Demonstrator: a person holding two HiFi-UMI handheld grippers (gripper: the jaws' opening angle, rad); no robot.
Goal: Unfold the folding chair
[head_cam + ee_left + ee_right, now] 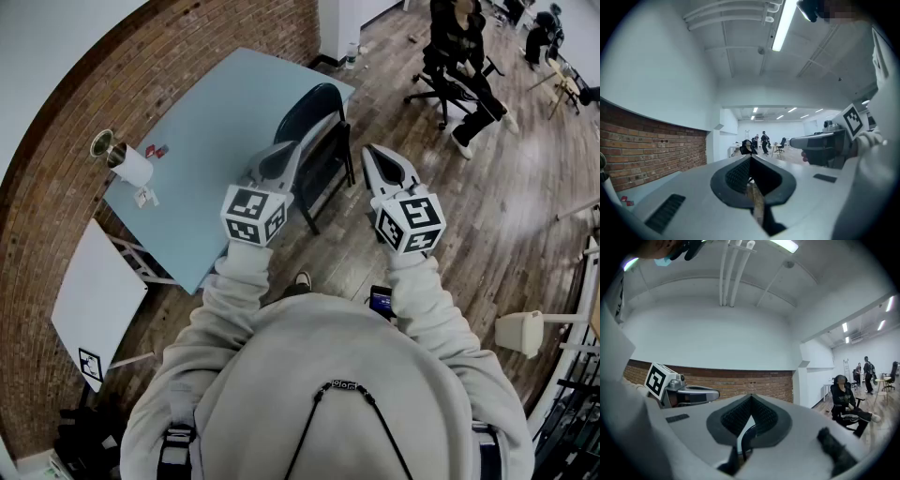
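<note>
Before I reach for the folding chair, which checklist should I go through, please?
1. Folding chair looks folded, standing against the light blue table: ok.
2. Left claw open for a grasp: not ok, jaws together, empty.
3. Right claw open: not ok, jaws together, empty.
4. Chair gripped: not ok, neither claw holds it.
5. Room to unfold: ok, bare wooden floor to its right.
6. Chair's hinge free: cannot tell, hidden.

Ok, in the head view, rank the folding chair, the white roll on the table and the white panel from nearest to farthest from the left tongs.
1. folding chair: just ahead of the left tongs, at the table edge.
2. white roll: on the table, toward its left end.
3. white panel: off the table, lower left.
</note>
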